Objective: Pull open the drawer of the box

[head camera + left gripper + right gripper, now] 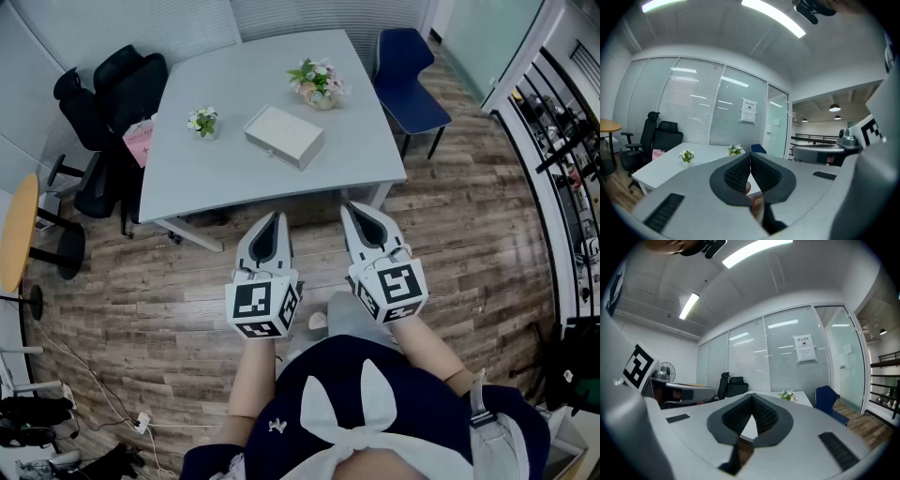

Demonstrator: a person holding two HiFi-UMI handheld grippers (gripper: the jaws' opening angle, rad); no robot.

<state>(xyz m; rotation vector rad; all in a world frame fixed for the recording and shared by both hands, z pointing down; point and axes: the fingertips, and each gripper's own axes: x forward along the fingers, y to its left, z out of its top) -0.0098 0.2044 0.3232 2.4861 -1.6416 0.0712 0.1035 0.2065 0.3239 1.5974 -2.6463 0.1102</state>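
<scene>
A flat white box (pixel 284 136) lies near the middle of the grey table (pixel 216 169), turned at an angle. My left gripper (pixel 275 218) and right gripper (pixel 352 208) hover side by side over the wooden floor, in front of the table's near edge and well short of the box. Both are shut with nothing between their jaws. In the left gripper view the left gripper's tips (pixel 750 154) meet, with the table (pixel 665 164) beyond. The right gripper's tips (pixel 752 396) also touch in the right gripper view. The box is hidden in both gripper views.
On the table stand a small potted plant (pixel 202 122) at the left and a flower arrangement (pixel 318 82) at the back. Black office chairs (pixel 112 103) sit to the left, a blue chair (pixel 408 80) to the right. A round wooden table (pixel 17 230) is at far left.
</scene>
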